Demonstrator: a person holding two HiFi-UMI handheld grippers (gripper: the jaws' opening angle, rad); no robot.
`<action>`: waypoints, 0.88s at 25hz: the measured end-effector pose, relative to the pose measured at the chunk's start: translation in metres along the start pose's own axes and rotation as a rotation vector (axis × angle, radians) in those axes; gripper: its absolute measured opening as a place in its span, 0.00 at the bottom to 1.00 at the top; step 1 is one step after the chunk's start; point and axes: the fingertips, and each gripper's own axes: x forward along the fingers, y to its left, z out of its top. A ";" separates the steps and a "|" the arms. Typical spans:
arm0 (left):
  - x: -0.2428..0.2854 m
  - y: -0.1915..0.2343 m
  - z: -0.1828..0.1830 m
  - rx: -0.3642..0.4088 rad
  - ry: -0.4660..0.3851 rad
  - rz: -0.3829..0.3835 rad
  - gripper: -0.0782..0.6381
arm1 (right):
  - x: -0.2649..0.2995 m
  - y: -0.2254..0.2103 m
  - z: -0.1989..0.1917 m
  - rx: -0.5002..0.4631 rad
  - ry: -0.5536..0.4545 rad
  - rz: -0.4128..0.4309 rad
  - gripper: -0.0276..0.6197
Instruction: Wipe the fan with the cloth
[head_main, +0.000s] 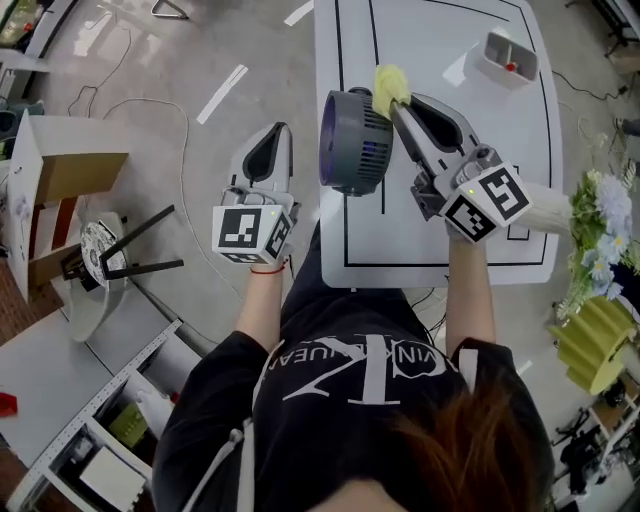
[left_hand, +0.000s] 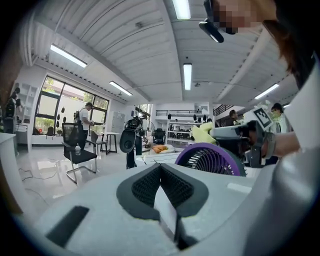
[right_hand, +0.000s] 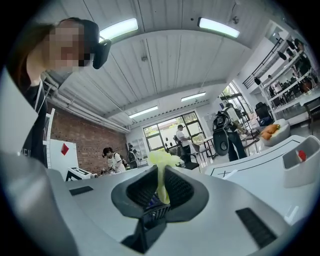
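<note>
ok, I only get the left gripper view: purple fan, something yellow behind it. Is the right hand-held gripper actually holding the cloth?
Observer: Yes. The right gripper view shows the right hand-held gripper shut on the cloth, with a yellow tuft sticking out past the tips.
Operator: Cloth on the fan yet?
Observer: In the head view the cloth sits at the far right rim of the fan. Contact looks likely, but I can't confirm it.
Operator: Where's my left one relative to the table?
Observer: The left hand-held gripper is shut and empty. It is left of the edge of the table, beside the fan and not touching it.
</note>
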 end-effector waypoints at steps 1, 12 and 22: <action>0.006 0.004 0.000 0.000 -0.001 -0.003 0.12 | 0.006 -0.006 -0.001 0.000 0.010 -0.003 0.11; 0.020 0.018 -0.018 -0.017 0.047 -0.022 0.12 | 0.027 -0.026 -0.020 0.096 0.123 -0.001 0.11; -0.005 -0.001 -0.016 -0.028 0.015 -0.010 0.12 | -0.007 0.023 -0.004 0.089 0.083 0.103 0.11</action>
